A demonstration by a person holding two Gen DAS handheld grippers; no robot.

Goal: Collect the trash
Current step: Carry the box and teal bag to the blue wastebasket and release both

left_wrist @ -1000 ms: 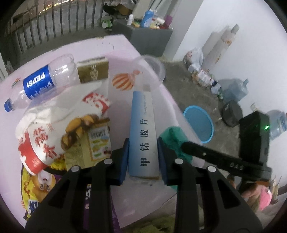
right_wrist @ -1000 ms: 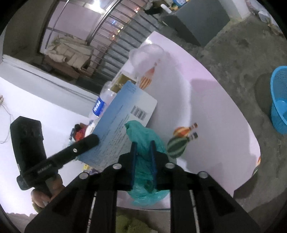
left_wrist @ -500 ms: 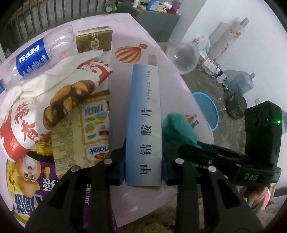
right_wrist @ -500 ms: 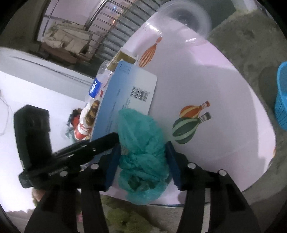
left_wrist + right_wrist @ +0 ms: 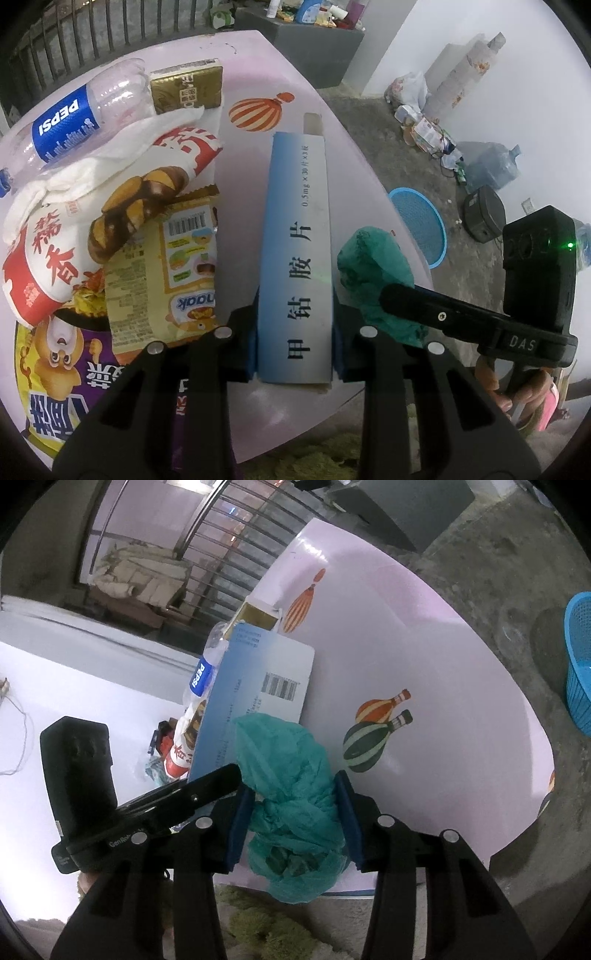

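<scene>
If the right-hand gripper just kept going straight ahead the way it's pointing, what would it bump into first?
Probably the crumpled green plastic bag, already sitting between the open right gripper and its blue pads. Beyond it lies the pink balloon-print table; depth is hard to judge.

The bottle (image 5: 66,123) reads "PEPSI"; the blue box (image 5: 295,258) reads "0.5mg × 30".

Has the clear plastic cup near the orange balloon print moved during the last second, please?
Yes. It stood beside the orange balloon print on the table a second ago; neither view shows it now, so where it went cannot be told.
</scene>
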